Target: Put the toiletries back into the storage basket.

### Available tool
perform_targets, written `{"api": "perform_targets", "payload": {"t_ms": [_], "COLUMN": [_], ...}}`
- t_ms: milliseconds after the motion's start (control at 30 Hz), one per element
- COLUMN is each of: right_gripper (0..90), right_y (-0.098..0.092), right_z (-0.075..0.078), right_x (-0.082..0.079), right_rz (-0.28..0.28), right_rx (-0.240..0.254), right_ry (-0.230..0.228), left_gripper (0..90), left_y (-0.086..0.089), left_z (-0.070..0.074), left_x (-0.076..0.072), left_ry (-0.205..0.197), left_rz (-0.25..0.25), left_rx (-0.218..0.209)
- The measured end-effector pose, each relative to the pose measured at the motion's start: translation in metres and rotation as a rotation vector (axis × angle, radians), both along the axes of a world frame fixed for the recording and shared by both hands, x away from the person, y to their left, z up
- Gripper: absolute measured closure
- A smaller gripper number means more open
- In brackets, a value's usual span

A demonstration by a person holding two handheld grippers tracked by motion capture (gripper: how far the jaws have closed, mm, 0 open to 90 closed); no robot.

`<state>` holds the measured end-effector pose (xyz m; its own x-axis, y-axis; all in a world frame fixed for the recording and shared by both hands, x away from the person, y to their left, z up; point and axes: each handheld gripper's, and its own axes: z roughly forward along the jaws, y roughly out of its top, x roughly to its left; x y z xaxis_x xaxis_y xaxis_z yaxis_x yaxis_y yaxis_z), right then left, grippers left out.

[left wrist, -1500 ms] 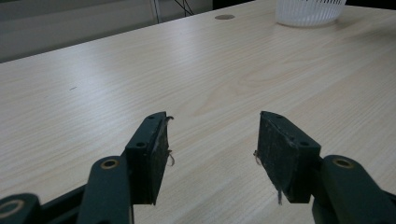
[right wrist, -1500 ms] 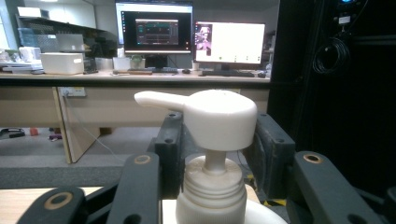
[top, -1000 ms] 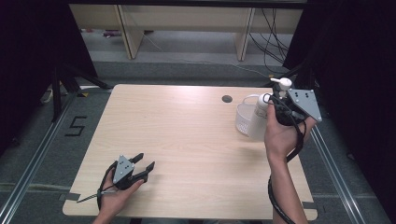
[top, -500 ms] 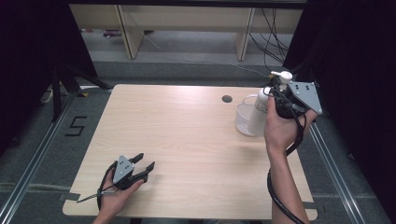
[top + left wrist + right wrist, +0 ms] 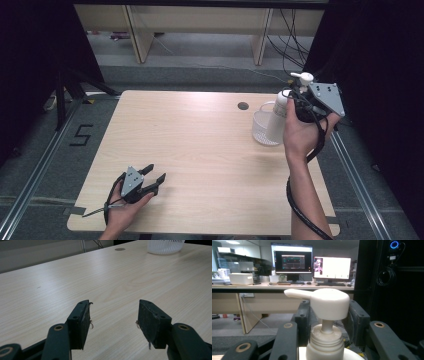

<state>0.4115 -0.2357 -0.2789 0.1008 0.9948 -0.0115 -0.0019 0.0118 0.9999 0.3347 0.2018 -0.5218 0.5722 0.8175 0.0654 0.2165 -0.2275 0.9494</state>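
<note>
My right tongs (image 5: 296, 102) pinched a white pump bottle (image 5: 278, 116) near its top. In the right gripper view the two black jaws sat close on each side of the pump (image 5: 324, 302). I held the bottle up over the right edge of the table (image 5: 200, 145), just beside the white basket (image 5: 261, 129) near the far right corner. My left tongs (image 5: 152, 178) rested near the front left corner, spread wide with nothing in them.
</note>
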Motion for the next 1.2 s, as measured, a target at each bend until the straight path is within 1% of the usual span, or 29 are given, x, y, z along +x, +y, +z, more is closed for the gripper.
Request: {"api": "perform_targets", "payload": {"t_ms": [33, 133, 167, 267, 400, 433, 467, 533, 567, 600, 633, 733, 767, 800, 833, 933, 967, 1200], "right_gripper": [60.1, 60.1, 60.1, 60.1, 60.1, 60.1, 60.1, 60.1, 60.1, 60.1, 60.1, 60.1, 60.1, 60.1, 60.1, 60.1, 60.1, 60.1], "right_y": [-0.001, -0.001, -0.002, -0.001, -0.002, -0.002, -0.002, -0.002, -0.003, -0.002, -0.003, -0.002, -0.003, -0.002, -0.003, -0.003, -0.002, -0.004], "right_z": [0.001, 0.002, 0.002, 0.003, 0.005, 0.006, 0.006, 0.007, 0.007, 0.008, 0.008, 0.008, 0.008, 0.008, 0.009, 0.01, 0.011, 0.012], "right_x": [0.001, 0.002, 0.004, 0.006, 0.008, 0.009, 0.01, 0.011, 0.013, 0.013, 0.014, 0.016, 0.017, 0.018, 0.019, 0.021, 0.022, 0.028], "right_rz": [-0.006, -0.005, -0.008, -0.008, -0.007, -0.009, -0.01, -0.01, -0.013, -0.011, -0.015, -0.012, -0.015, -0.014, -0.013, -0.014, -0.013, -0.016], "right_rx": [-0.012, -0.003, -0.015, -0.003, -0.018, -0.007, -0.014, -0.01, -0.017, 0.001, -0.011, -0.006, -0.012, -0.002, -0.018, -0.018, -0.006, -0.01], "right_ry": [-0.006, -0.003, -0.004, 0.001, -0.002, 0.005, -0.003, 0.003, -0.002, 0.01, 0.0, 0.011, 0.005, 0.009, 0.005, 0.006, 0.01, 0.015], "left_gripper": [43.1, 43.1, 43.1, 43.1, 43.1, 43.1, 43.1, 43.1, 43.1, 43.1, 43.1, 43.1, 43.1, 43.1, 43.1, 43.1, 43.1, 43.1], "left_y": [0.0, 0.0, 0.0, 0.0, 0.0, 0.0, 0.0, 0.0, 0.0, 0.0, 0.0, 0.0, 0.0, 0.0, 0.0, 0.0, 0.0, 0.0], "left_z": [0.0, 0.0, 0.0, 0.0, 0.0, 0.0, 0.0, 0.0, 0.0, 0.0, 0.0, 0.0, 0.0, 0.0, 0.0, 0.0, 0.0, 0.0], "left_x": [0.0, 0.0, 0.0, 0.0, 0.0, 0.0, 0.0, 0.0, 0.0, 0.0, 0.0, 0.0, 0.0, 0.0, 0.0, 0.0, 0.0, 0.0], "left_ry": [0.0, 0.0, 0.0, -0.001, 0.001, 0.001, 0.002, 0.001, 0.001, 0.001, 0.001, 0.001, 0.0, 0.0, 0.001, 0.001, 0.0, 0.001], "left_rz": [0.0, 0.0, 0.0, 0.0, 0.0, 0.0, 0.0, 0.0, 0.0, 0.001, 0.001, -0.001, -0.001, -0.001, -0.001, -0.001, -0.001, -0.001], "left_rx": [0.0, 0.001, 0.001, 0.0, 0.003, 0.003, 0.003, 0.004, 0.004, 0.003, 0.004, 0.005, 0.005, 0.005, 0.005, 0.005, 0.005, 0.005]}}
